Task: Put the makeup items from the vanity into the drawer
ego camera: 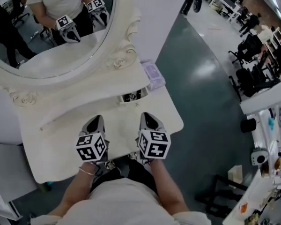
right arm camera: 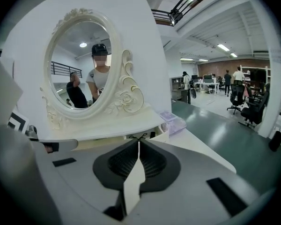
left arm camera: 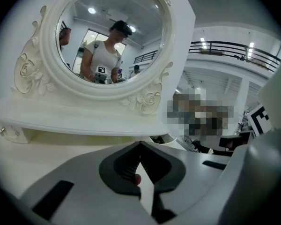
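The white vanity [ego camera: 61, 135] has an oval mirror [ego camera: 47, 36] and a shelf below it. A small drawer [ego camera: 131, 96] under the shelf stands pulled out, with dark small items inside; it also shows in the right gripper view [right arm camera: 155, 136]. A clear lilac box [ego camera: 152, 75] [right arm camera: 176, 121] rests on the shelf's right end. My left gripper [ego camera: 97, 120] [left arm camera: 140, 145] hovers over the tabletop's front, jaws together, nothing clearly held. Beside it, just in front of the drawer, my right gripper [ego camera: 149, 116] [right arm camera: 139, 143] is shut and empty.
The mirror reflects the person and both grippers. Dark green floor [ego camera: 201, 102] lies to the vanity's right, with office chairs [ego camera: 253, 69] and a cluttered white desk [ego camera: 271, 153] beyond. The tabletop's right corner [ego camera: 178, 123] is close to my right gripper.
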Available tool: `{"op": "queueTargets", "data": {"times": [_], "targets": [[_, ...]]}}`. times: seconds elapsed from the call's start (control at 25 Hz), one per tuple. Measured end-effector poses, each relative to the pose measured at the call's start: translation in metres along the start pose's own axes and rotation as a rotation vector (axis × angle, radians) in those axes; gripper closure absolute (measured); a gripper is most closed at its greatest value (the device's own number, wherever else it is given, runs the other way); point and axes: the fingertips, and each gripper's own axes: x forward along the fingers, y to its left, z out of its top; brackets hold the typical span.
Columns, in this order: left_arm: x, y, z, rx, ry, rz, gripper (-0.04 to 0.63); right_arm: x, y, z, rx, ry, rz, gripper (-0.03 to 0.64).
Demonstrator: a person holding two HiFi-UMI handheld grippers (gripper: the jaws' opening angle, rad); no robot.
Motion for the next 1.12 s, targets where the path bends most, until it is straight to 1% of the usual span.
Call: {"op": "queueTargets", "data": {"times": [0.16, 0.28, 0.36, 0.48, 0.56, 0.68, 0.84, 1.12], "targets": [[0.003, -0.010, -0.007, 0.039, 0.031, -0.064, 0.592, -0.020, -0.003, -0.009, 0.044, -0.042, -0.060, 0.592], [0.006, -0.013, -0.015, 0.040, 0.049, -0.077, 0.592, -0.028, -0.003, -0.023, 0.057, -0.039, -0.071, 0.592], [0.007, -0.015, -0.016, 0.038, 0.044, -0.076, 0.592, -0.026, -0.006, -0.030, 0.056, -0.027, -0.067, 0.592], [0.009, -0.018, -0.012, 0.044, 0.025, -0.065, 0.592, -0.017, -0.011, -0.032, 0.057, -0.015, -0.048, 0.592], [0.008, -0.018, -0.010, 0.050, 0.014, -0.051, 0.592, -0.013, -0.012, -0.024, 0.040, -0.029, -0.034, 0.592], [0.009, -0.013, -0.007, 0.044, 0.003, -0.022, 0.592, -0.010, -0.010, -0.010, -0.012, -0.054, -0.025, 0.592], [0.009, -0.009, -0.005, 0.036, -0.017, 0.005, 0.592, -0.003, -0.011, -0.006, -0.078, -0.044, -0.017, 0.598], [-0.004, -0.009, -0.004, 0.031, -0.031, 0.038, 0.592, -0.006, -0.009, -0.004, -0.070, -0.040, 0.007, 0.598]]}}
